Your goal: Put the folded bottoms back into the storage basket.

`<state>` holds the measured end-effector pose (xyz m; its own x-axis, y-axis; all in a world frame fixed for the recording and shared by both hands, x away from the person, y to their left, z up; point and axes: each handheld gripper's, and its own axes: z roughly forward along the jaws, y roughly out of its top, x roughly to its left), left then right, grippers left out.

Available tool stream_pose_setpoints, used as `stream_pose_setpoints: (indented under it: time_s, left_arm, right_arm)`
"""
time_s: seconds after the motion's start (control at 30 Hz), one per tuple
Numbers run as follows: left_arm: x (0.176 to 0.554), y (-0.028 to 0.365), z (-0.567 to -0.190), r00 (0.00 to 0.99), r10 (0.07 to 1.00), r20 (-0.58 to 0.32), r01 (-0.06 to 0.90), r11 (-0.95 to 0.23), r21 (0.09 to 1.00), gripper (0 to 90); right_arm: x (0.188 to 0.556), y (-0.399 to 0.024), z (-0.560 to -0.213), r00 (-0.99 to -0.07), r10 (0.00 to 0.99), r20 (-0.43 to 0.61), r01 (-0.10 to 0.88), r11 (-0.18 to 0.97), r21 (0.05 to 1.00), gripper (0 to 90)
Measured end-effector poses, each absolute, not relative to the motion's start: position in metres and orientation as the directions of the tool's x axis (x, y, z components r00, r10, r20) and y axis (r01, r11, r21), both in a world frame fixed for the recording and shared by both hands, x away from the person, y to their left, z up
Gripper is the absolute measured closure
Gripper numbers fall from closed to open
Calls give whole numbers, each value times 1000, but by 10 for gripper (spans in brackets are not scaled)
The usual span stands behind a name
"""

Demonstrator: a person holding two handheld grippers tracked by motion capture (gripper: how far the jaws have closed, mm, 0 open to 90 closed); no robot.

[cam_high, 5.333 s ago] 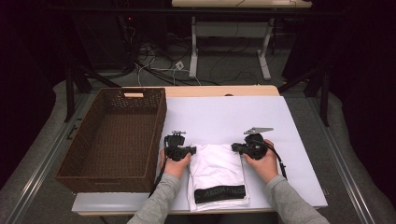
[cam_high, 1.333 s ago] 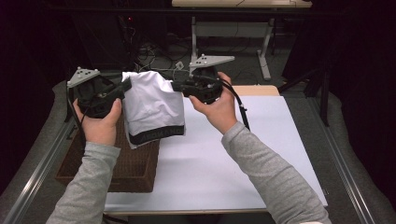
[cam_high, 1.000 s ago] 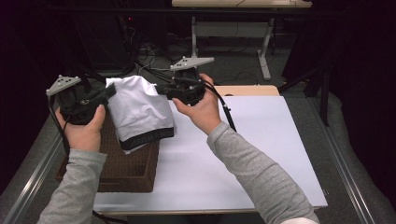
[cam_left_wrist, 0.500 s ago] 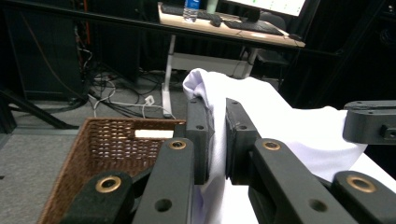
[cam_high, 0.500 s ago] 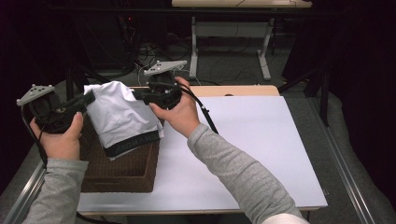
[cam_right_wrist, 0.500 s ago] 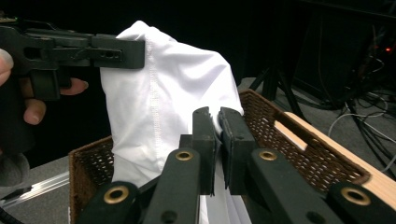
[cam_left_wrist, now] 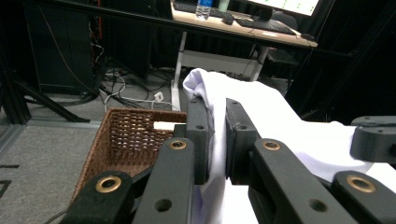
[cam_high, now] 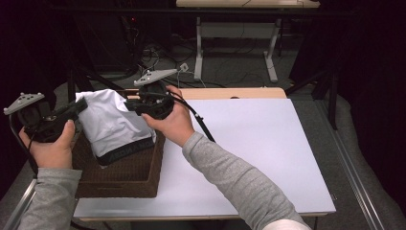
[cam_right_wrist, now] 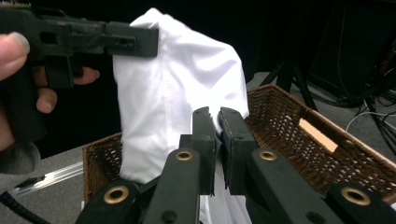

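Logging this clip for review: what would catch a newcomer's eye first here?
A folded white garment hangs above the brown wicker basket at the table's left edge. It is stretched between the left gripper and the right gripper, each shut on one of its upper corners. The white tabletop lies to its right.

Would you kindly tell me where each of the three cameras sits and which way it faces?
High view: above the person's side, looking forward and down on the table; both forearms show, left gripper and right gripper.
Left gripper view: rides the left gripper, looking along its jaws across the basket.
Right gripper view: rides the right gripper, facing the left gripper.
Shared: the white garment, pinched by both.
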<state>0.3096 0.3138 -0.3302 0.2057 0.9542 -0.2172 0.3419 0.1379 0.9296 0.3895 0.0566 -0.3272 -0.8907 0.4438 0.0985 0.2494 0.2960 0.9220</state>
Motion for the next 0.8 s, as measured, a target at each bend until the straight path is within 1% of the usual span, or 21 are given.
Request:
stream_pose_setpoints:
  time_s: [0.17, 0.53, 0.8]
  left_arm:
    - [308, 315, -339, 213, 954, -213, 354, 128, 926, 826]
    - [298, 320, -371, 217, 945, -244, 397, 143, 907, 826]
    - [293, 326, -386, 195, 949, -247, 428, 144, 892, 826]
  right_arm:
    - [385, 58, -338, -897, 430, 102, 254, 311, 916, 852]
    - [369, 57, -369, -910, 393, 132, 277, 337, 900, 852]
    - [357, 64, -385, -922, 363, 136, 275, 366, 889, 852]
